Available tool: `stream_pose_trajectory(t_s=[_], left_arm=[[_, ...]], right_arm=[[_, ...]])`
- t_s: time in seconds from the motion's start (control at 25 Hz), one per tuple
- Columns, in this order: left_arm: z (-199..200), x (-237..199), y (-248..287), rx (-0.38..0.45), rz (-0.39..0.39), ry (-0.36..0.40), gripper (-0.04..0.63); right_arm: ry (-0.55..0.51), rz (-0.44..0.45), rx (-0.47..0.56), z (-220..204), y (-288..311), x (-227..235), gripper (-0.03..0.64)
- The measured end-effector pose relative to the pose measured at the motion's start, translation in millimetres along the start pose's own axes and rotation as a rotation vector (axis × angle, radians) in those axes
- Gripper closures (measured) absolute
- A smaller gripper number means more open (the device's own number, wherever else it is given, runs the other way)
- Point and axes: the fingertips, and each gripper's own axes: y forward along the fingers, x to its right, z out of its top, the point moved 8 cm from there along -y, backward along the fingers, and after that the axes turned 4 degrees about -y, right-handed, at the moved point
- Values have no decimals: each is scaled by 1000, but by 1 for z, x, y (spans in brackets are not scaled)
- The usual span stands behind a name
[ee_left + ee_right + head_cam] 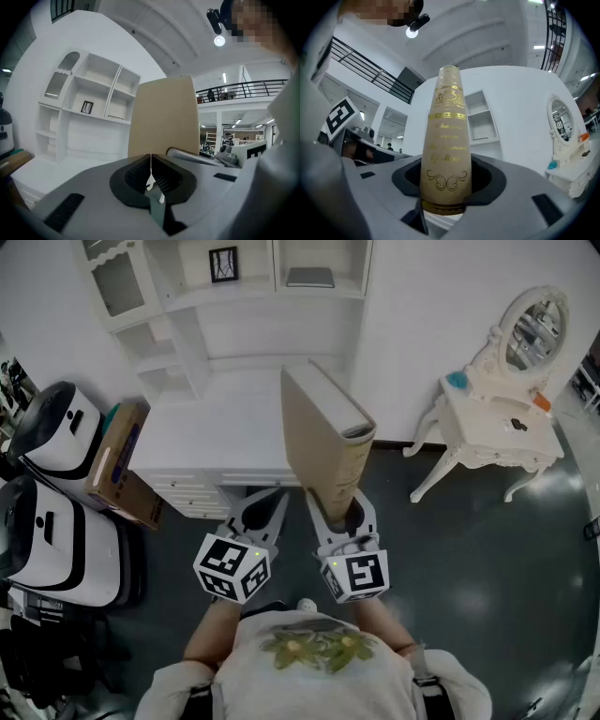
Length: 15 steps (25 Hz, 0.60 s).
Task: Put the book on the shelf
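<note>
Right gripper: my right gripper (343, 521) is clamped on the lower end of the book, with its jaws spread wide over the two covers.
Book: the tan book (323, 442) rises out of the right jaws, tilted up and forward. Its gold-lettered spine (445, 140) faces back along that gripper.
Left gripper: my left gripper (258, 514) sits just to the left of the right one, jaws pressed together with nothing held. The book's cover (164, 117) stands ahead of it and slightly to its right.
Shelf: the white shelf (202, 298) is ahead of both grippers, beyond the book's far end and apart from it.
Desk: a white desk top (206, 437) lies ahead of the jaws, below the shelf.
On the shelf: I see a small framed picture (223, 264) ahead of the left gripper.
Flanks: a cardboard box (122, 465) is left of the left gripper. A white dressing table (497, 427) is well right of the right gripper.
</note>
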Motion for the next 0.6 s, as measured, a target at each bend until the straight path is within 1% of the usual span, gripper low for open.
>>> stream_pose_trajectory(t_s=[0.2,0.36,0.6], left_arm=[[3,-2,1,16,10,1,563],[-1,1,-3,28,19,-9,563],[-6,-4,-2,27,34,-24,563]], right_arm=[[-3,6,-5,0,6,0,388],[2,10,-1,-1,4,-2,388],[33,22,-1,-8,10,0,387]])
